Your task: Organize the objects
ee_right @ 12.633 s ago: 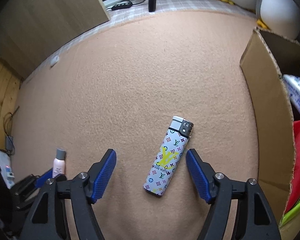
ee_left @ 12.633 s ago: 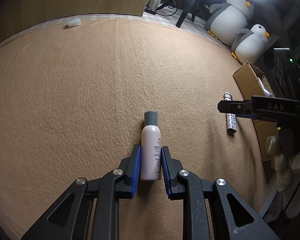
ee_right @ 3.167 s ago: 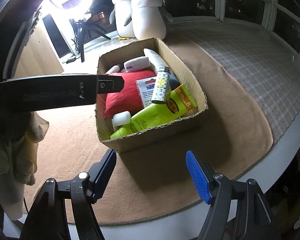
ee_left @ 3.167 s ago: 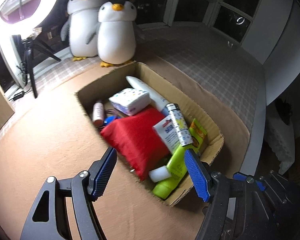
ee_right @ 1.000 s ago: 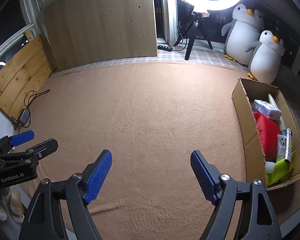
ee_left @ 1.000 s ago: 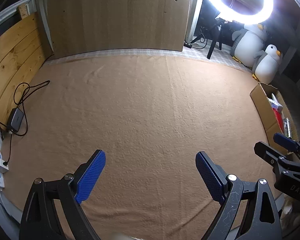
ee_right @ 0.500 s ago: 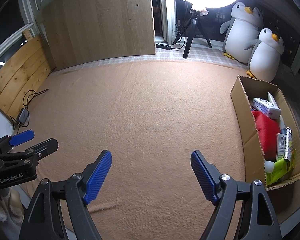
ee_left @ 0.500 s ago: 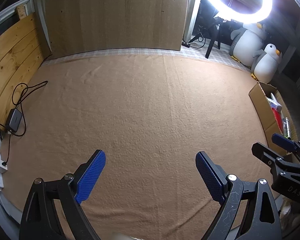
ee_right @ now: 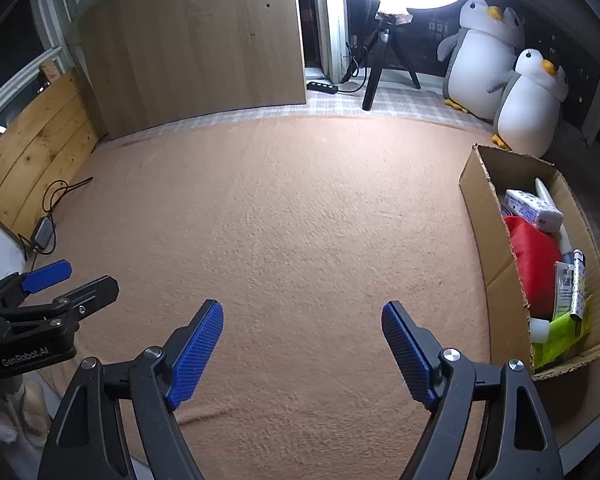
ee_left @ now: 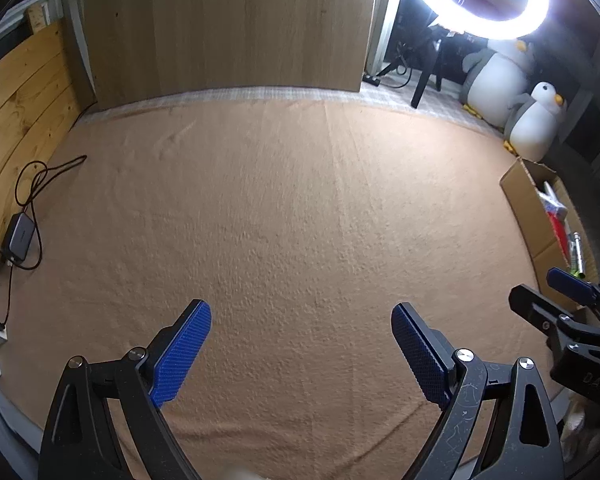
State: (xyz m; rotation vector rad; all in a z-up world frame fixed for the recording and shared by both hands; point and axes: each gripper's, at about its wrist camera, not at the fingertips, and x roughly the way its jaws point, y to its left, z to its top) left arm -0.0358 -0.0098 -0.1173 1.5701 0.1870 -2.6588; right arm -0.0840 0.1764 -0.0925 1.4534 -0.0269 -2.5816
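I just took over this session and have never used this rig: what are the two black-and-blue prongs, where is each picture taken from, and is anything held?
No robot arm here: a person holds one two-finger gripper in each hand, and each has a fisheye camera looking forward along its jaws. In the left wrist view the prongs belong to the left gripper, with the right gripper at the edge. The right wrist view looks past the right one. Both stand wide open and hold nothing. Below them lies a tan carpet. On the right sits a cardboard box holding a red pouch, a patterned lighter and a green tube. Behind are two penguin plushies and a ring light.
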